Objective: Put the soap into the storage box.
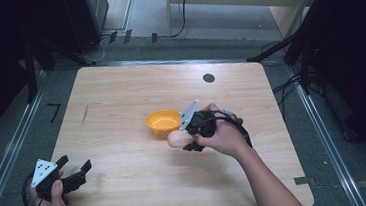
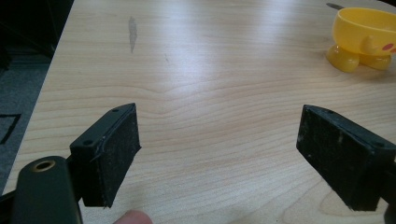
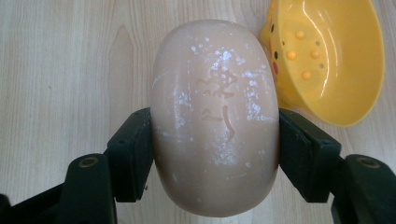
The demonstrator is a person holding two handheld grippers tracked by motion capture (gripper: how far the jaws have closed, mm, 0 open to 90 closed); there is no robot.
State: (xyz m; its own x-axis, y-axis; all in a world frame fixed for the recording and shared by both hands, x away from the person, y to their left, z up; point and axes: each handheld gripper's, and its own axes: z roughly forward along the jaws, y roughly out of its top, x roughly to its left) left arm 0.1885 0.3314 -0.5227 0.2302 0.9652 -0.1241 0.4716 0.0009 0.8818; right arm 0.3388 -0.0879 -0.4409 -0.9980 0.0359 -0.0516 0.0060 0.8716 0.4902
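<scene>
- High view: the right gripper [image 1: 186, 139] holds a pale soap bar [image 1: 176, 139] just in front of the yellow bowl [image 1: 162, 120] on the table [image 1: 120, 93]; the left gripper [image 1: 74, 170] sits well left of the bowl, near the table's front corner.
- Left gripper view: jaws spread wide over bare wood, bowl [image 2: 366, 37] far off.
- Right gripper view: jaws clamped on both sides of the soap bar [image 3: 215, 112], bowl [image 3: 336, 56] touching or just beside it.

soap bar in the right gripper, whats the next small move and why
Probably carry the soap bar a little over the yellow dish and lower it in. The right gripper is clamped on its sides, the dish sits just beside it, and the left gripper stands open, far off.
</scene>
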